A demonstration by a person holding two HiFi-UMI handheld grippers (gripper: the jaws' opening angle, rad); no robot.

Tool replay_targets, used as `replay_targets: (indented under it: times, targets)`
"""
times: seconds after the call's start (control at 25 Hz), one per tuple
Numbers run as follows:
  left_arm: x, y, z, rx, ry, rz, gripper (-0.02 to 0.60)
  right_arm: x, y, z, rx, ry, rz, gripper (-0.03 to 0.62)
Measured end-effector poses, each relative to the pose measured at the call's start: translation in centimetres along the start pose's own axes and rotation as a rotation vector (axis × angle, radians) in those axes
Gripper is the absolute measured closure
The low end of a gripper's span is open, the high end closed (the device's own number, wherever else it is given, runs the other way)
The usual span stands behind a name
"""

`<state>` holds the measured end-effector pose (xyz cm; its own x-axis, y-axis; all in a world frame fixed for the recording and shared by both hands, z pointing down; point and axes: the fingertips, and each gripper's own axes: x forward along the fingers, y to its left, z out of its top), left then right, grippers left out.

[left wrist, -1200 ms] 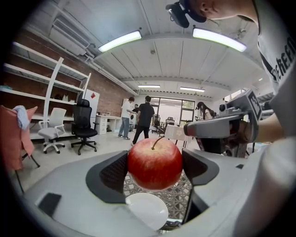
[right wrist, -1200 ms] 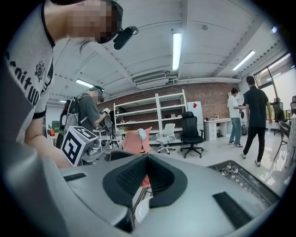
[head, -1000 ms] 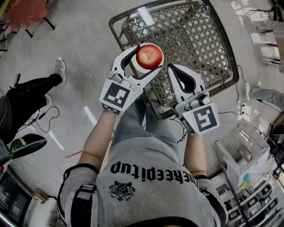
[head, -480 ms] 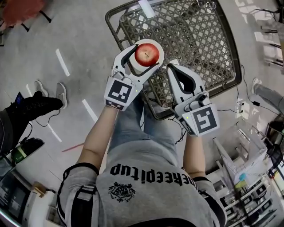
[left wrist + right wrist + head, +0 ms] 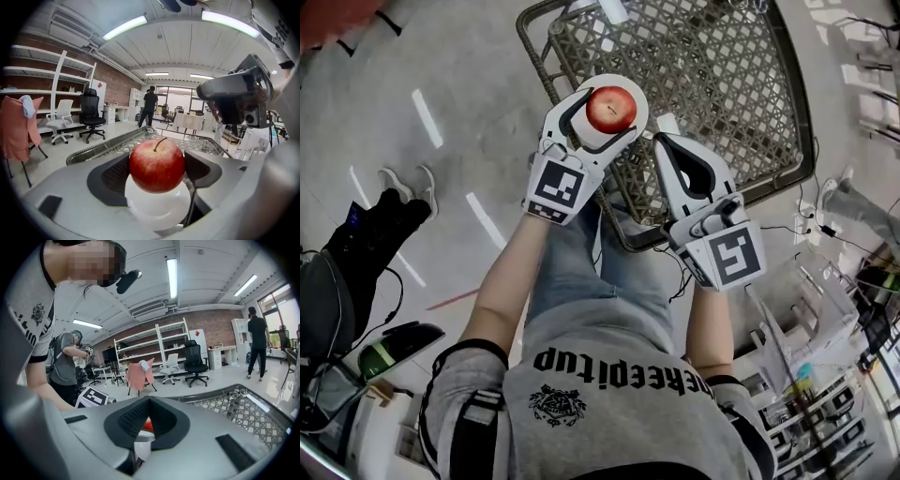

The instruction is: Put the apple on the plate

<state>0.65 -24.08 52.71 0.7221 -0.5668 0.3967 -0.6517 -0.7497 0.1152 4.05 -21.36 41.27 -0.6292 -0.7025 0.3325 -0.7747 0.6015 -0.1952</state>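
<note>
A red apple [image 5: 610, 106] with a short stem is held between the jaws of my left gripper [image 5: 610, 113], which is shut on it. It hangs just above a small white plate [image 5: 638, 97] on the lattice-topped table [image 5: 722, 75]. The left gripper view shows the apple [image 5: 157, 164] pinched at both sides, with the plate [image 5: 157, 208] right under it. My right gripper [image 5: 661, 143] is shut and empty, just right of the plate. In the right gripper view, a sliver of the apple [image 5: 147, 426] and of the plate [image 5: 142, 446] shows through the shut right gripper [image 5: 149, 402].
The table has a raised metal rim [image 5: 546, 67]. Someone's legs and shoes [image 5: 394, 187] are on the floor at the left. Clear bins and shelving [image 5: 825, 375] stand at the lower right. A black office chair [image 5: 91, 115] and a standing person [image 5: 150, 105] are far off.
My left gripper has carried the apple a little farther over the plate. The right gripper has stayed put. The legs at the left have shifted across the floor.
</note>
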Motion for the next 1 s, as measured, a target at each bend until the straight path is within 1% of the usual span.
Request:
replay_targets:
  times: [0.2,0.4,0.6,0.88,1.0]
  targets:
    - [1.0,0.2,-1.8,-0.001,0.025,0.003,0.199,0.3,-0.2,-1.0,0.003,0.015,0.003,0.594]
    - [1.2,-0.1,-2.2,-0.001,0.053,0.013,0.199,-0.4,0.2,-0.7,0.009,0.028,0.013,0.594]
    - [2.4,0.7,-4.4,-0.001,0.08,0.013,0.199,0.7,-0.1,-2.1,0.01,0.046,0.018,0.592]
    - [2.5,1.6,-5.7,-0.002,0.135,0.028,0.199,1.3,0.0,-2.0,0.015,0.054,0.023,0.594]
    - [2.8,1.4,-5.9,0.003,0.134,0.029,0.199,1.1,-0.3,-2.4,0.014,0.061,0.023,0.594]
